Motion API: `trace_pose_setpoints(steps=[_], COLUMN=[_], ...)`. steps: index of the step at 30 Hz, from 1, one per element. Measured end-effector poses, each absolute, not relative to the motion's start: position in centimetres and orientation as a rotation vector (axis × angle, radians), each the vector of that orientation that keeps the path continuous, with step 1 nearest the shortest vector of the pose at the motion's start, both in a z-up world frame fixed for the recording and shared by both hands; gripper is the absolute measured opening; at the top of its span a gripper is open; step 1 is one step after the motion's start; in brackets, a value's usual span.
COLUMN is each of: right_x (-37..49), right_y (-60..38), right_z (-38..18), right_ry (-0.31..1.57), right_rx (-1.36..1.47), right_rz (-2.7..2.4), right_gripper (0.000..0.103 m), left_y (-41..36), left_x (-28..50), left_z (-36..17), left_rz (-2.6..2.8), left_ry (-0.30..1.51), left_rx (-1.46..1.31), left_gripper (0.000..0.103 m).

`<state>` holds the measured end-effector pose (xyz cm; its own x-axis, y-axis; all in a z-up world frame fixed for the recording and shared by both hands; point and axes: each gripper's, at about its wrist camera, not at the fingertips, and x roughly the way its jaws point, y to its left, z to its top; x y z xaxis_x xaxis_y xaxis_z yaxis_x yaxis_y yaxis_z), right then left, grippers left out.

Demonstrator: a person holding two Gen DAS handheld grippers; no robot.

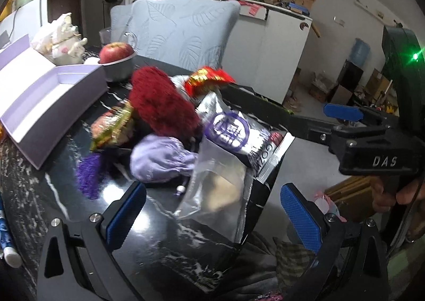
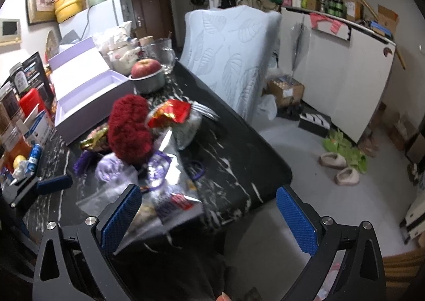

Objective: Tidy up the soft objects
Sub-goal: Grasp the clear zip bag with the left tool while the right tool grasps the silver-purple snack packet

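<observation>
A pile of soft things lies on the black marble table (image 1: pixel 164 242). It holds a red fluffy piece (image 1: pixel 162 104) (image 2: pixel 130 128), a lilac drawstring pouch (image 1: pixel 159 160) (image 2: pixel 111 168), a purple tassel (image 1: pixel 90 173), a silver snack packet (image 1: pixel 233 133) (image 2: pixel 170 184), a clear zip bag (image 1: pixel 215 186) and a red-gold packet (image 1: pixel 209 80) (image 2: pixel 170 112). My left gripper (image 1: pixel 212 216) is open just short of the pouch and zip bag. My right gripper (image 2: pixel 209 221) is open over the table's near corner, its left pad beside the silver packet. Neither holds anything.
An open lavender box (image 1: pixel 53 88) (image 2: pixel 87 96) sits left of the pile. Behind it stands an apple in a grey bowl (image 1: pixel 117 56) (image 2: pixel 146 70). A pale blue pillow (image 1: pixel 183 33) (image 2: pixel 231 56) leans at the table's far side. Jars and boxes (image 2: pixel 24 115) crowd the left edge.
</observation>
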<state>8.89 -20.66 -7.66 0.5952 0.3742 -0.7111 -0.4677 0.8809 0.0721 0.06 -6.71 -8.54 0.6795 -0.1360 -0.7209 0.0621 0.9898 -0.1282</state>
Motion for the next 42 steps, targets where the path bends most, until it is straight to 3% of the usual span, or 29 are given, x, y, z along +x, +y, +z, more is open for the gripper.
trace_pose_setpoints(steps=[17,20,22,24,29,42], right_x=[10.9,11.3,11.3,11.3,11.3,12.1], right_y=[-23.7,-23.8,-23.8,-23.6,-22.5,-18.2], right_z=[-9.9,-10.1,-10.1,-10.0,-10.3,-11.4], right_ry=[0.848,0.858,0.859,0.855,0.854,0.849], right_rx=[-0.070,-0.056,-0.054,-0.055,-0.052,-0.074], right_rz=[0.466,0.469,0.472,0.478,0.511,0.619], right_gripper=[0.103,0.103,0.103,0.103,0.103,0.101], left_y=[-7.6,-8.2,-8.1,-7.6,-6.5,-3.1], left_x=[4.0,3.6,3.6,3.5,3.1,0.5], left_z=[-12.4,-12.3,-12.0,-11.8,-11.6,-9.9], left_rz=[-0.071,-0.041,-0.055,-0.070,-0.081,-0.017], left_ry=[0.916,0.885,0.871,0.866,0.860,0.801], left_rx=[-0.046,-0.003,-0.009,-0.021,-0.066,-0.146], left_gripper=[0.101,0.079,0.045,0.035,0.031,0.030])
